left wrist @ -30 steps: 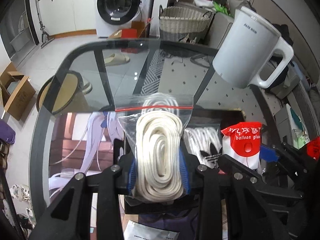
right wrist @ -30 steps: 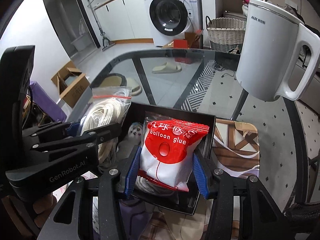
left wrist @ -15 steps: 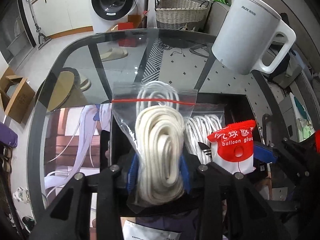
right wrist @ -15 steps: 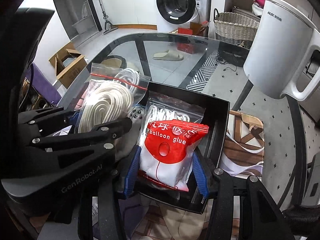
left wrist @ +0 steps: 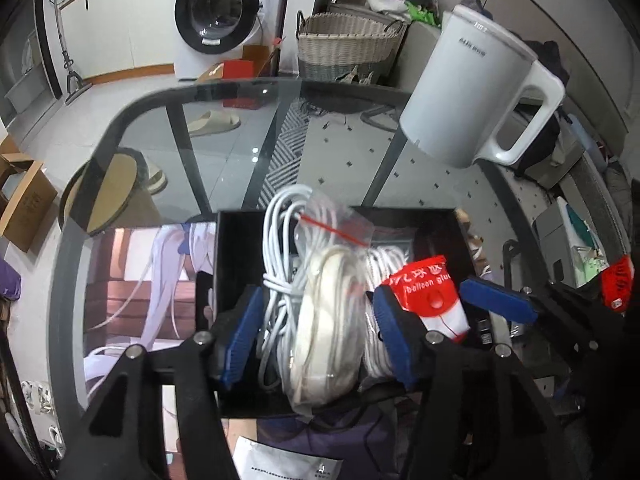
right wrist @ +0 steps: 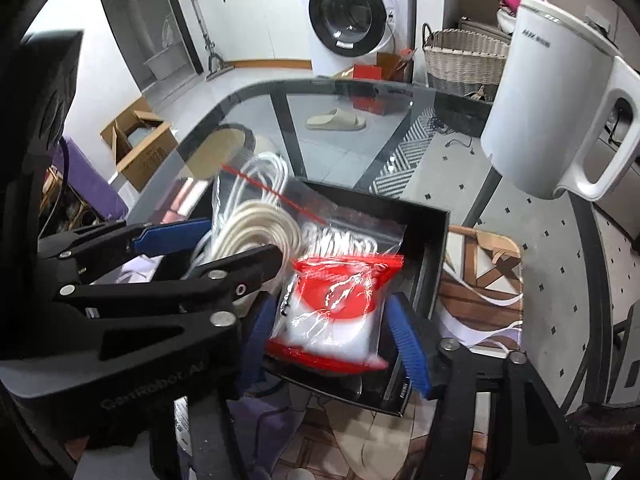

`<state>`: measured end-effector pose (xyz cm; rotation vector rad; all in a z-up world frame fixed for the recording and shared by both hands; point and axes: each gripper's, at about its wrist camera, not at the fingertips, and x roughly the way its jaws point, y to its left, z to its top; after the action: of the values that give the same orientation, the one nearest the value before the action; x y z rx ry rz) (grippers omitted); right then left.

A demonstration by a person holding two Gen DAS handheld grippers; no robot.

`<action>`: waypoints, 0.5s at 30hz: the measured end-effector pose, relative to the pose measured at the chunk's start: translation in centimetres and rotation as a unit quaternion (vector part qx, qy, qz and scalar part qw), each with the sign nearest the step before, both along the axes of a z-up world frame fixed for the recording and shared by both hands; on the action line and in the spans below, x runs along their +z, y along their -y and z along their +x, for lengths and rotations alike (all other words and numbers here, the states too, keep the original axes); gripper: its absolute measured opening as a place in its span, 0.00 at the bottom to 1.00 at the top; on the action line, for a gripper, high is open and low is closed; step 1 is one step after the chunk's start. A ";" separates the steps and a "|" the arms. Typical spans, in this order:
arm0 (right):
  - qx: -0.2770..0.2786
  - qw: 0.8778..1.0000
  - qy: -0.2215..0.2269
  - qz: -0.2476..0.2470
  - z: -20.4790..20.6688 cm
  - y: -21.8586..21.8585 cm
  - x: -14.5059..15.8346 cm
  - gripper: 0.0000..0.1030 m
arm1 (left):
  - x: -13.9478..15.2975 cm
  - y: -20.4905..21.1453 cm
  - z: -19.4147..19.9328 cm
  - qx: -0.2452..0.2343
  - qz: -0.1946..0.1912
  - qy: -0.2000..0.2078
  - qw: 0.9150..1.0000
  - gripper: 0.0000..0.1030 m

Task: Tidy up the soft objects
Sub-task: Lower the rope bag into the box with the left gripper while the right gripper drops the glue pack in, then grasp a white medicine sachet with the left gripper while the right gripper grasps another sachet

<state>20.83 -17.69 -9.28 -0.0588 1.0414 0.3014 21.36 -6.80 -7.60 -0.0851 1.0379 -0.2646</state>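
A zip bag of thick cream rope point(left wrist: 328, 320) leans blurred inside the black box point(left wrist: 224, 240), between the blue pads of my left gripper point(left wrist: 318, 334). Its jaws are opening and the pads stand clear of the bag. A red and white balloon glue packet point(right wrist: 336, 304) hangs blurred over the same black box point(right wrist: 436, 248), between the pads of my right gripper point(right wrist: 336, 336). Those jaws are opening too, with a gap on each side of the packet. The left gripper point(right wrist: 240, 240) shows at the left of the right wrist view. A grey cable bundle point(left wrist: 280, 260) and another bagged white rope point(right wrist: 344, 240) lie in the box.
The box sits on a glass table by a printed mat point(left wrist: 140, 280). A white kettle point(left wrist: 464, 100) stands at the back right. A patterned mat point(right wrist: 480, 280) lies right of the box. On the floor beyond are a wicker basket point(left wrist: 344, 44) and a washing machine point(left wrist: 220, 12).
Both pairs of jaws have widened. The rope bag has come free, tipped to the right and sunk into the box. The glue packet has slipped lower between the right pads.
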 end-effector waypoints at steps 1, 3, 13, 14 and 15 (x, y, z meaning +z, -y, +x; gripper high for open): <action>-0.003 1.000 0.006 0.006 -0.1 0.2 0.4 0.68 | 0.6 -0.1 -0.3 -0.002 -0.006 0.006 1.000 0.56; -0.005 1.000 0.022 0.018 -0.6 0.4 1.4 0.70 | 1.7 -0.3 -0.8 -0.003 -0.013 0.018 1.000 0.56; -0.007 0.993 0.100 0.057 -4.2 1.7 6.8 0.84 | 7.9 -2.3 -5.7 -0.014 -0.023 0.104 0.994 0.58; -0.003 0.993 0.103 0.062 -4.8 1.8 7.3 0.84 | 8.3 -2.6 -6.2 -0.016 -0.022 0.108 0.994 0.63; 0.002 0.992 0.106 0.065 -5.4 1.9 7.6 0.86 | 8.5 -3.0 -6.9 -0.020 -0.022 0.109 0.994 0.74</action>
<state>15.45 -19.56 -1.68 0.0243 0.8089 0.3587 14.45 -3.79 0.93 -0.0737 0.8170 -0.3270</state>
